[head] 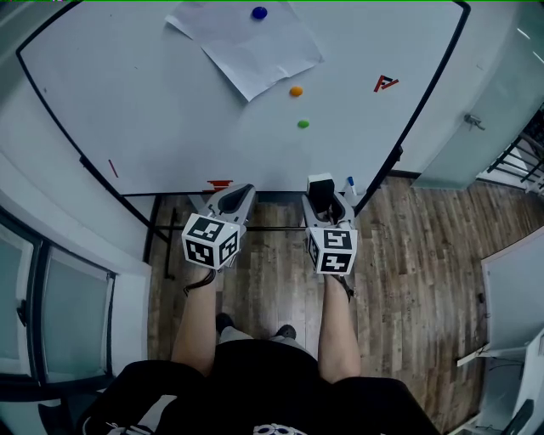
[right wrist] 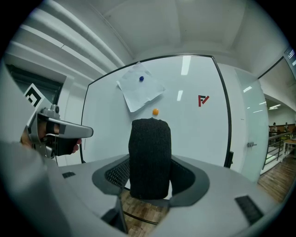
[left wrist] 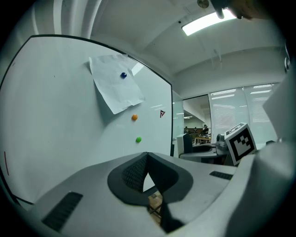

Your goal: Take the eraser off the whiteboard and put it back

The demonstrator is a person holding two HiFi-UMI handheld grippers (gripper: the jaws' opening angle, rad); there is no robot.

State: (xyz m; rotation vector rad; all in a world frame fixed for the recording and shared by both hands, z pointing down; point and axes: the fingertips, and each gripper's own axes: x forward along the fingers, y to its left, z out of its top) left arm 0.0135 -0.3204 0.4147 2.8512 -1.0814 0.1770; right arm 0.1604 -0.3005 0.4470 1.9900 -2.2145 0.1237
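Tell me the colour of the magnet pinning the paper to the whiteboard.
The magnet is blue, clearest in the head view.

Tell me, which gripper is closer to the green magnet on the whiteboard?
Right. The right gripper, shut on the eraser, sits almost straight below the green magnet; the left gripper is below and farther left.

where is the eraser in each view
Head view: eraser low centre, held in the right gripper.
Left gripper view: right of centre, probably the pale-and-dark eraser at the right gripper's tip.
Right gripper view: dead centre, eraser clamped between the jaws.
Shared landmark: orange magnet.
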